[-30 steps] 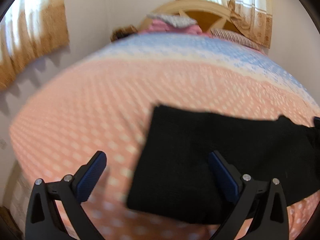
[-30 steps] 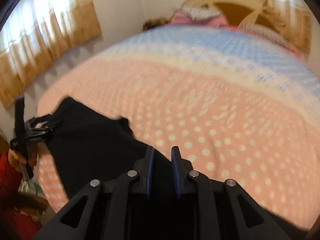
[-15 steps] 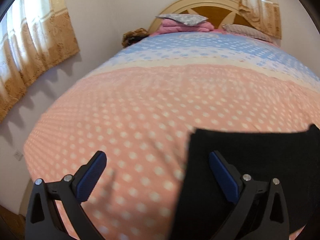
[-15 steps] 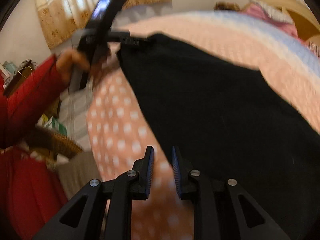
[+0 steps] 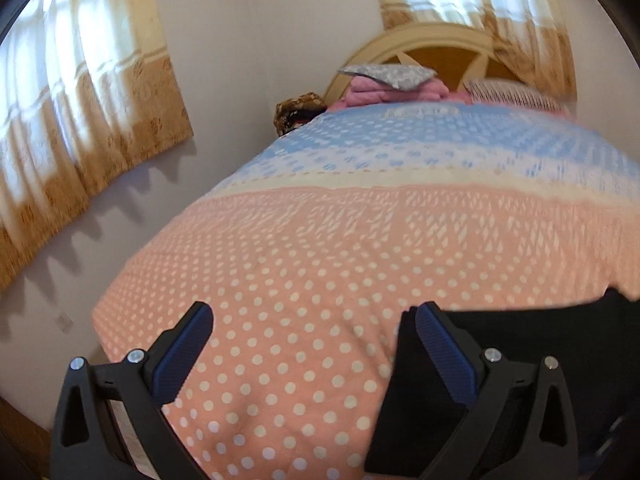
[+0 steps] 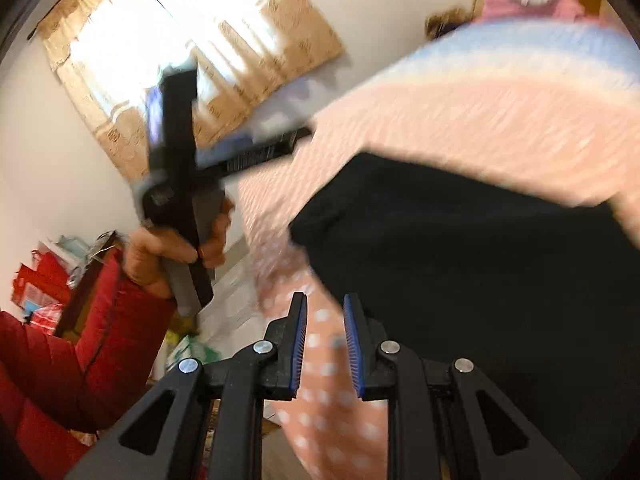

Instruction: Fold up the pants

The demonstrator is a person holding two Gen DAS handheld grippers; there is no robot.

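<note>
Black pants (image 5: 540, 340) lie flat on a pink, white-dotted bedspread (image 5: 300, 260), at the lower right of the left wrist view. My left gripper (image 5: 312, 312) stands wide open over the bedspread with nothing between its fingers; its right finger (image 5: 444, 352) overlaps the pants' left edge. In the right wrist view the pants (image 6: 480, 260) fill the right side. My right gripper (image 6: 326, 304) hovers just left of them, its jaws a narrow gap apart with only bedspread showing through. The left gripper (image 6: 280, 146) appears blurred there, up and left of the pants' corner, held by a hand (image 6: 168, 252).
A stack of folded pink cloth and a grey pillow (image 5: 392, 84) sits at the headboard (image 5: 420, 40). Curtains (image 5: 80, 120) and a wall run along the bed's left side. The person's red sleeve (image 6: 100, 340) and cluttered red items (image 6: 40, 280) are beside the bed's near corner.
The right gripper swung left off the pants to their left edge. The left gripper rose and drew away from the pants' corner, so the pants slid right in its view.
</note>
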